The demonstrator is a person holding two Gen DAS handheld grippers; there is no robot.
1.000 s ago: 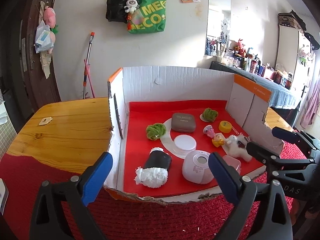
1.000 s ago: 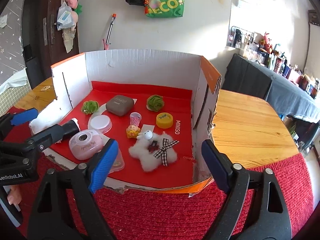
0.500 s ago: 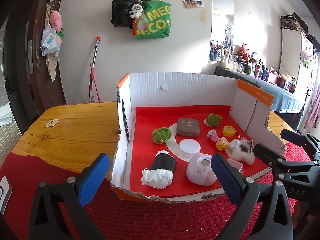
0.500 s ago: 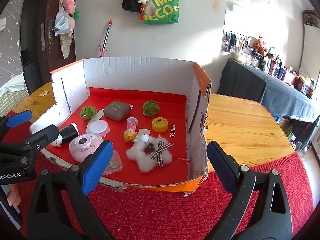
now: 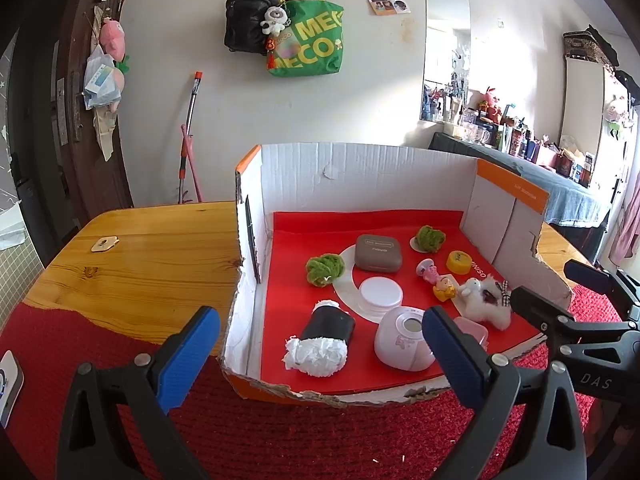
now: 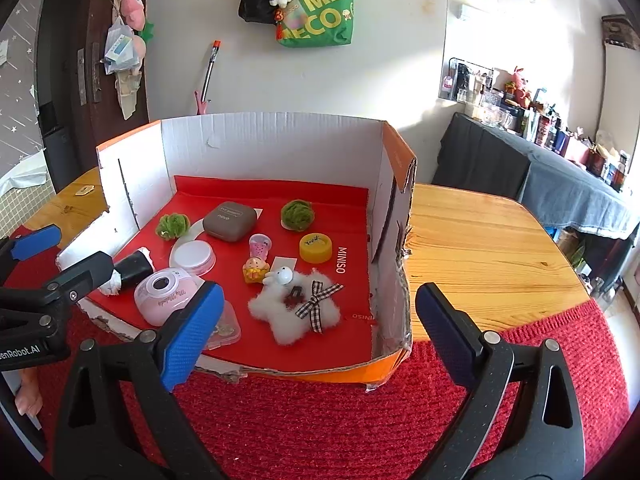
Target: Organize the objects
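Both the left hand-held gripper [image 5: 320,354] and right hand-held gripper [image 6: 316,326] gape wide, holding nothing, with the cardboard box [image 6: 272,140] just ahead.

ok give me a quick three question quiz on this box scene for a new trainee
1. True or false: both the left gripper and the right gripper are open and hold nothing.
2. What lies nearest the right wall of the cardboard box?
A. the yellow cap
B. the grey case
C. the black roll
3. Fill in: the fluffy white toy wears a checked ____.

Key
1. True: both sets of jaws stand wide apart, short of the box's front edge.
2. A
3. bow
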